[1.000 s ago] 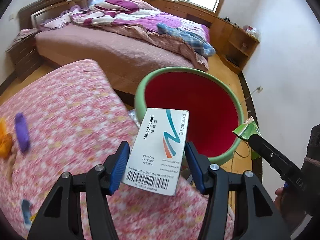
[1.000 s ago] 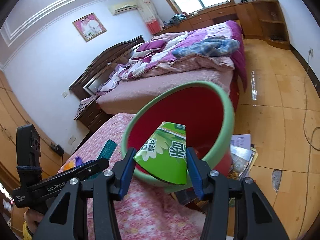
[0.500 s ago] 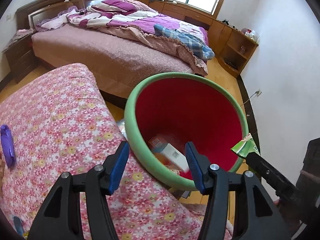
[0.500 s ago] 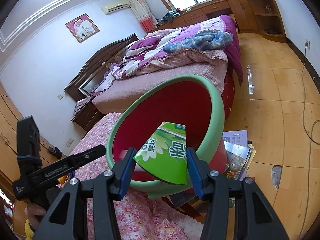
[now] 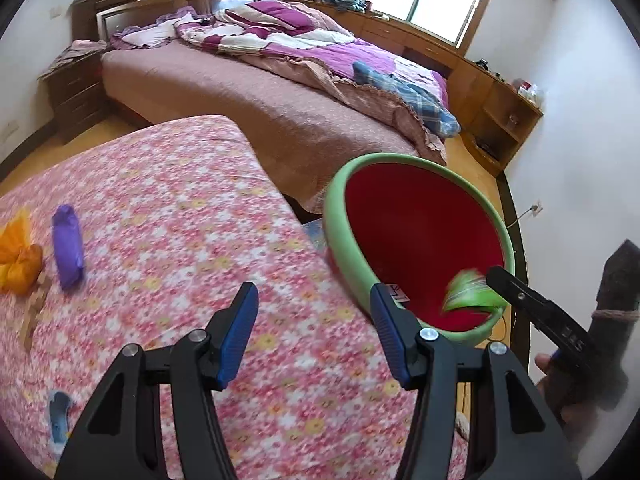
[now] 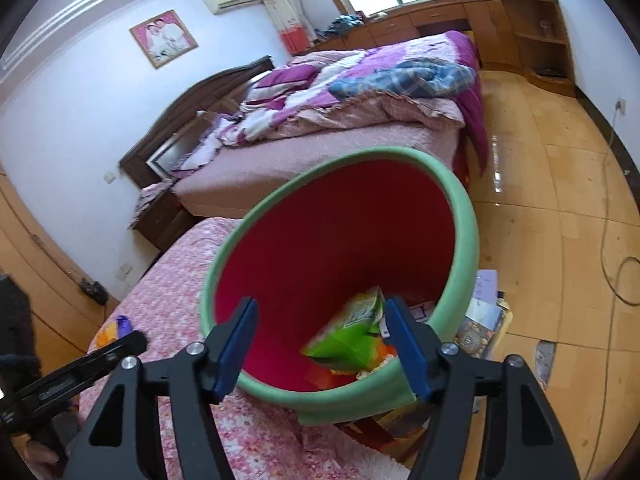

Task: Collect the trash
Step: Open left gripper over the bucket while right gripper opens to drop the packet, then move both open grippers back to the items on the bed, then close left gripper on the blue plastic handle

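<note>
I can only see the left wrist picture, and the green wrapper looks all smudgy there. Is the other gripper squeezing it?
Observer: No. In the right wrist view the right gripper is open. The green wrapper shows blurred between its fingers, over the red inside of the bin.
Operator: Is there stuff at the bottom of the bin?
Observer: Yes, something orange lies down there, just beside the wrapper.
Operator: What's on the floor on the far side of the bin?
Observer: A pile of printed papers lies on the wooden floor right beside the bin.
</note>
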{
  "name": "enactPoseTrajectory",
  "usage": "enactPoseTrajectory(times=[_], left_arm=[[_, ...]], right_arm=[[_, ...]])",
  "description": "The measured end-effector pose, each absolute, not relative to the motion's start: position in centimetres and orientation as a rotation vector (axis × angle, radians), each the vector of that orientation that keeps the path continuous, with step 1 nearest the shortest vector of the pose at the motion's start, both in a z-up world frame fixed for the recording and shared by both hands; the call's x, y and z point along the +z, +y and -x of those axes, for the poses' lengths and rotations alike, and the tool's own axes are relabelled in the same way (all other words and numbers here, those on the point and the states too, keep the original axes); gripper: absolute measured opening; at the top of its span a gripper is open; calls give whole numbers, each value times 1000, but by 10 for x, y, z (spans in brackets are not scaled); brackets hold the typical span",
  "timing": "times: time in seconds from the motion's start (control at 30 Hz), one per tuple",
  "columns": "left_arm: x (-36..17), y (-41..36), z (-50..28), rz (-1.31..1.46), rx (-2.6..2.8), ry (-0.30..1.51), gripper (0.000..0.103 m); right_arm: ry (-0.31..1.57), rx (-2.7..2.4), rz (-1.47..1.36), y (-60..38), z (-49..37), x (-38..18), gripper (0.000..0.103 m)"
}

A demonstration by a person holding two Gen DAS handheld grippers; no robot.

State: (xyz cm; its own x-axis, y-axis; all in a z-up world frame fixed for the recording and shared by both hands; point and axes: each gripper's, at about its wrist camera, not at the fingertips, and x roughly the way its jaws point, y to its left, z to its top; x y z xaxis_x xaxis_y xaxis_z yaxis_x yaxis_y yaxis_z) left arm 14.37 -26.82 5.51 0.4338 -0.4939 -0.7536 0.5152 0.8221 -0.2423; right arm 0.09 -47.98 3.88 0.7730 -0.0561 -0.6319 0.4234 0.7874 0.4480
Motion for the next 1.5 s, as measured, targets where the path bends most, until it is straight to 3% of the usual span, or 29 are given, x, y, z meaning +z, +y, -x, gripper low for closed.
enactPoseTrajectory(times=[0.77,1.5], left_arm=[[75,-161,-121,29,-441,895,58],[14,-61,-129,43,-182,990,58]], right_arm=[[620,-141,-583,-402,19,77,69],[683,-68,-516,-339,23,81,69]])
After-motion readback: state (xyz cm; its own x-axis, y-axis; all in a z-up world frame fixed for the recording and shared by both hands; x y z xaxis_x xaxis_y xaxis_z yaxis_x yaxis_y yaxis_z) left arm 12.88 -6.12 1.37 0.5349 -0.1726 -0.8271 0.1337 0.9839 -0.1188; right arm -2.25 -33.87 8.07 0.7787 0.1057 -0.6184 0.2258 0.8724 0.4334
